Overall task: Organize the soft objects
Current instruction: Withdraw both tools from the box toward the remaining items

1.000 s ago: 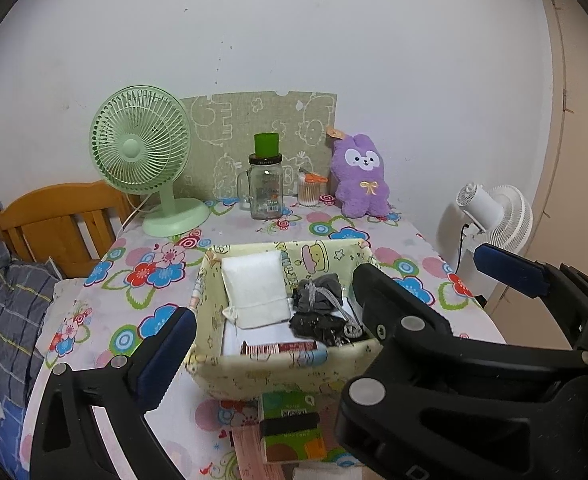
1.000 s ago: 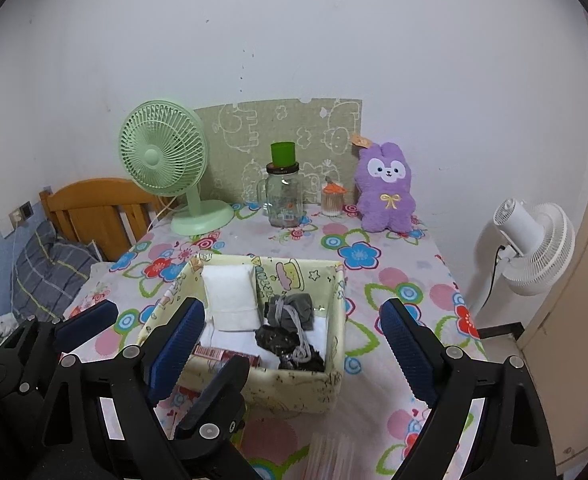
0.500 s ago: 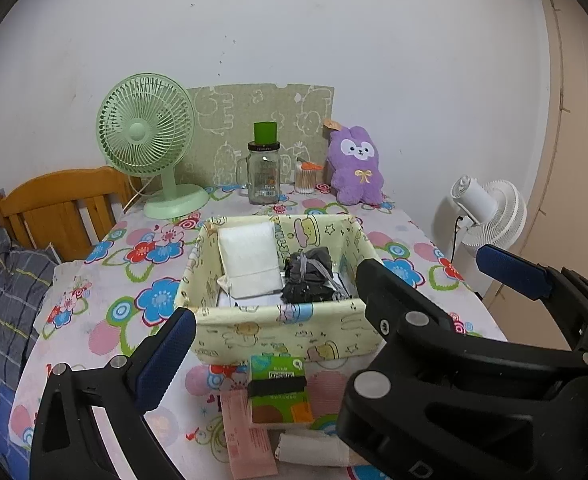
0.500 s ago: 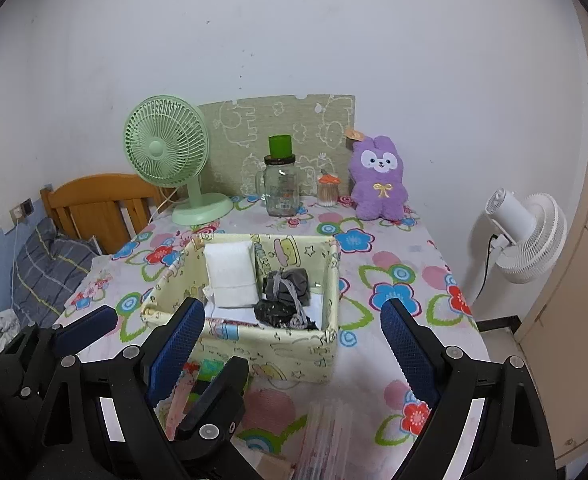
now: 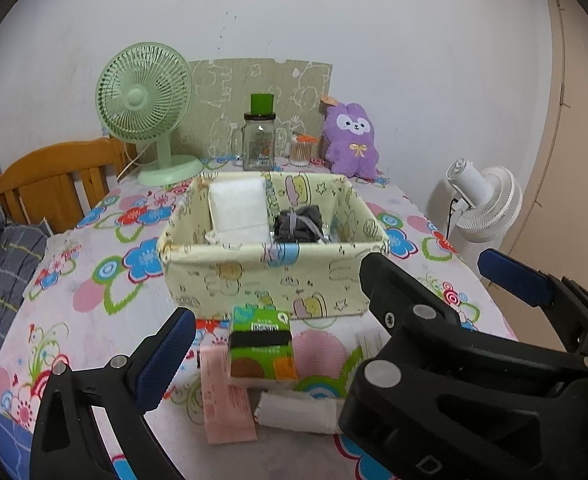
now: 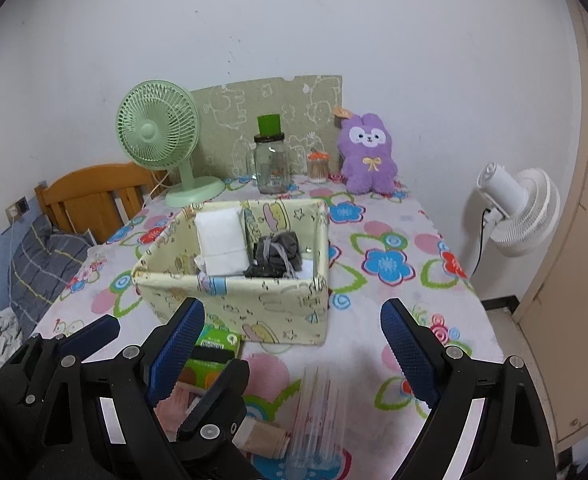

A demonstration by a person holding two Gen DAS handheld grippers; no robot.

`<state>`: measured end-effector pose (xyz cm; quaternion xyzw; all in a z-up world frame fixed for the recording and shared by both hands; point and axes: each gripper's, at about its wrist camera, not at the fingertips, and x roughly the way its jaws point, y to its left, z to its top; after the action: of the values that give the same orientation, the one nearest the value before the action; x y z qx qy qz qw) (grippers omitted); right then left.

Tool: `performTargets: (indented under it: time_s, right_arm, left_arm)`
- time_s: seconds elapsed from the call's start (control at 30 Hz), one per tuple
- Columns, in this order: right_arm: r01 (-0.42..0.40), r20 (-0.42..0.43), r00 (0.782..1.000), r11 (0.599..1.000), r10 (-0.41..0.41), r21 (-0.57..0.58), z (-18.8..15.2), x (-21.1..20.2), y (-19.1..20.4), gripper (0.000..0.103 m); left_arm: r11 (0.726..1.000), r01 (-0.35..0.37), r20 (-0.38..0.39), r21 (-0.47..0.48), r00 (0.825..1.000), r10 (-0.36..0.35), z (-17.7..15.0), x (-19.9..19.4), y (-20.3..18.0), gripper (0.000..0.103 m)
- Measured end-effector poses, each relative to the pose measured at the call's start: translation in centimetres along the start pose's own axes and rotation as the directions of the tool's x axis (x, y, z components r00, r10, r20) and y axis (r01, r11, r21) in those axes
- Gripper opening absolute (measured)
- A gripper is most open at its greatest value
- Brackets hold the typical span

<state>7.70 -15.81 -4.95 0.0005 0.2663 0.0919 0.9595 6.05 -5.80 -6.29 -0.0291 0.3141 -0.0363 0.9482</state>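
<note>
A: Where are the soft things?

B: A folded white pad and a dark grey bundle of cloth lie side by side inside the pale yellow fabric basket, pad on the left, bundle on the right. The basket sits on the flowered tabletop

A: Anything outside the basket?

B: Yes, just in front of its near wall: a green packet with a black band, a flat pink packet to its left, and a small rolled white cloth nearest the camera. In the right wrist view a clear plastic sleeve lies on the cloth near the front edge

A: And the hand-held grippers?

B: The left hand-held gripper is spread wide with nothing between its blue pads; the loose packets lie below the gap. The right hand-held gripper is also wide open and holds nothing, with the basket beyond its tips

A: What stands behind?

B: Along the wall, a green desk fan, a glass jar with a green lid, a small pot of cotton swabs and a purple plush rabbit. A wooden chair is on the left, and a white fan stands off the table on the right
</note>
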Motion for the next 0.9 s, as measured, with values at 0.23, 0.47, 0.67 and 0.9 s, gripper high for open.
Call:
performTargets:
  time_s: [0.23,0.47,0.67,0.9]
  right_arm:
    - [0.007,-0.013,1.000,1.000,-0.007,-0.004,-1.8,0.3,-0.5,0.092]
    - [0.010,-0.043,0.999,1.000,-0.009,0.009,-3.3,1.1,-1.1,0.092]
    - [0.028,-0.048,0.998,1.000,-0.027,0.012,-4.5,1.5,-1.6,0.092]
    - [0.031,-0.080,0.996,0.999,-0.028,0.030,-5.6,2.3,-2.3,0.092]
  left_arm:
    - [1.000,-0.003,-0.040,-0.003,0.999,0.003,-1.8,0.9,-0.4,0.103]
    - [1.000,-0.011,-0.057,0.014,0.998,0.012,-3.0,1.6,-0.8,0.103]
    - [1.000,0.006,-0.090,0.013,0.996,-0.005,-4.1,2.5,-1.0,0.103]
    - [1.000,0.004,-0.123,0.019,0.992,-0.001,-5.1,3.4,-1.5,0.102]
